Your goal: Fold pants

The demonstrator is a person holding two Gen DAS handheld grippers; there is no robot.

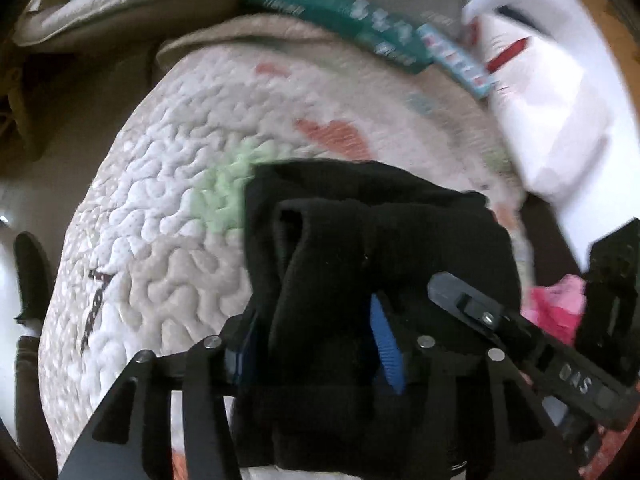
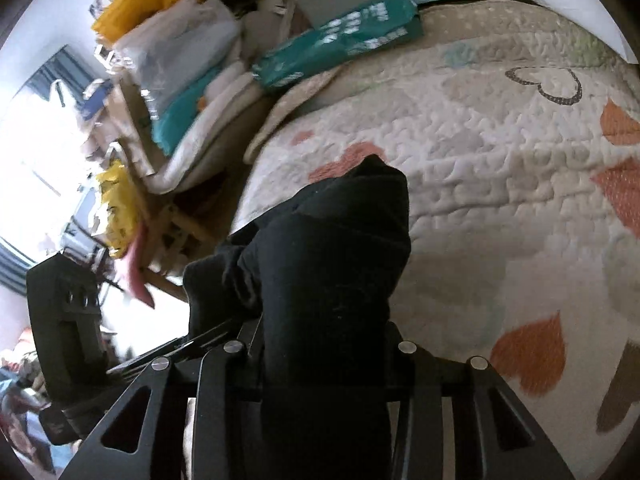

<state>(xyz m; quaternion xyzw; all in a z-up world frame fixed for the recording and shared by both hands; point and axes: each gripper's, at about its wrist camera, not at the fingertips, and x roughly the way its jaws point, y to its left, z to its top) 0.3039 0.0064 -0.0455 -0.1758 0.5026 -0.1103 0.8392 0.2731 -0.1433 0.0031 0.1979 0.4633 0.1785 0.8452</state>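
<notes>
Left gripper [image 1: 316, 344]: clamped on the black pants [image 1: 360, 240], fingertips buried in cloth.
Right gripper [image 2: 324, 344]: clamped on pants [image 2: 332, 260], fingers hidden.
Quilt [image 2: 500, 184]: ahead, blurred.

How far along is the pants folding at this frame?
Done: no finished fold shows. In hand: the left gripper and right gripper each clamp bunched black pants, above the heart-print quilt. Left: laying them flat and folding them.

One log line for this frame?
left gripper: shut on black pants | right gripper: shut on black pants | pants lifted over quilt
</notes>
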